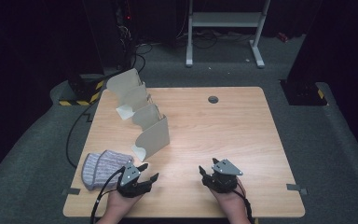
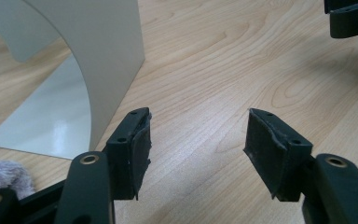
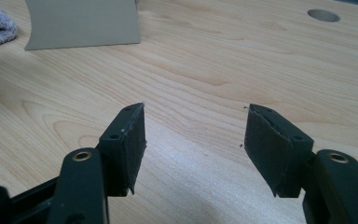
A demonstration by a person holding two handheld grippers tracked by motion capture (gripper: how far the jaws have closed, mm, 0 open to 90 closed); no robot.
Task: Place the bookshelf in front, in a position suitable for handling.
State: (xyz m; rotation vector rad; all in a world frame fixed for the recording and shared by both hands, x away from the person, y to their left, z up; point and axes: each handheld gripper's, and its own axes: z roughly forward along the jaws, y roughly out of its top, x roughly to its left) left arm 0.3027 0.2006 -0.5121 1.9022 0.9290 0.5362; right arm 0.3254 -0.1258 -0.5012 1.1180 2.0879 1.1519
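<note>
I have the left gripper (image 1: 150, 171) at seven o'clock on the pale wooden table (image 1: 223, 140), jaws spread around bare wood. The right gripper (image 1: 208, 166) at five o'clock is spread too — nothing between its jaws. The grey ribbed knitted beanie (image 1: 103, 168) lies just beside the left gripper at nine o'clock, and the row of beige curved metal bookends (image 1: 140, 112) stands toward eleven.

Grey carpet (image 1: 335, 140), white stand (image 1: 223, 28), perhaps dark walls
</note>
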